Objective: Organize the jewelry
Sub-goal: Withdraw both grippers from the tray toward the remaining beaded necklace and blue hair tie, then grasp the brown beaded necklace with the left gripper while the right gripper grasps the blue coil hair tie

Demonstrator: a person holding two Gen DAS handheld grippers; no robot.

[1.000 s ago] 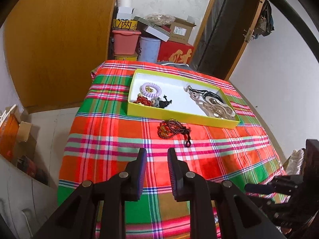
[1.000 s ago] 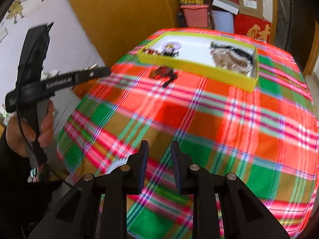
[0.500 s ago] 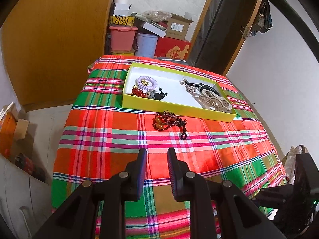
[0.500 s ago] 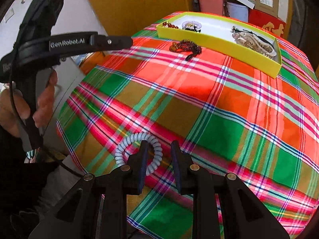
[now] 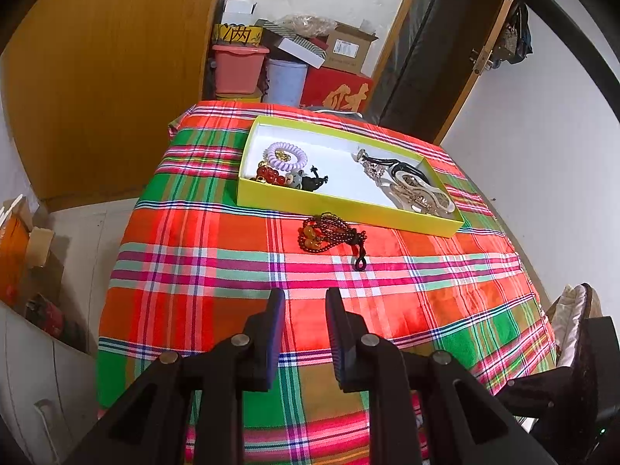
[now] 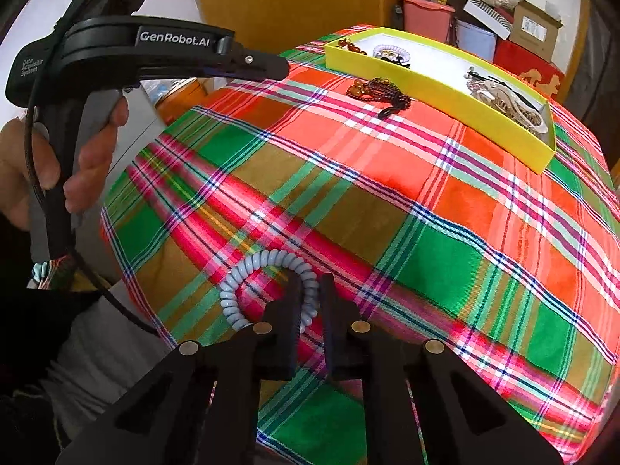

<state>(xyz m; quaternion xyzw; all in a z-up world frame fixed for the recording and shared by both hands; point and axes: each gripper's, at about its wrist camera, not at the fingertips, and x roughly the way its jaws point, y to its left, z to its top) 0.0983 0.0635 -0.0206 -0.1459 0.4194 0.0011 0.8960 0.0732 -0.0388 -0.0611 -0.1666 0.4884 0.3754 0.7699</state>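
Observation:
A yellow tray [image 5: 341,205] [image 6: 445,89] sits at the far side of the plaid-covered table and holds a purple coil hair tie [image 5: 286,155], red beads, a black charm and hair clips [image 5: 410,190]. A dark bead bracelet [image 5: 329,232] [image 6: 381,91] lies on the cloth just in front of the tray. A pale blue coil hair tie [image 6: 267,286] lies near the table's front edge. My right gripper [image 6: 311,283] has closed its jaws around the coil's right side. My left gripper [image 5: 304,302] is open and empty, held above the cloth short of the bracelet; it also shows in the right wrist view [image 6: 255,68].
The plaid cloth [image 5: 232,271] covers the whole table. Boxes, a pink bin [image 5: 236,69] and a blue bucket are stacked behind it beside a wooden door. A dark doorway is at the back right. Clutter lies on the floor at the left.
My right gripper has dropped toward the table's front edge and closed on the blue coil hair tie. My left gripper has pulled back and risen slightly, still open.

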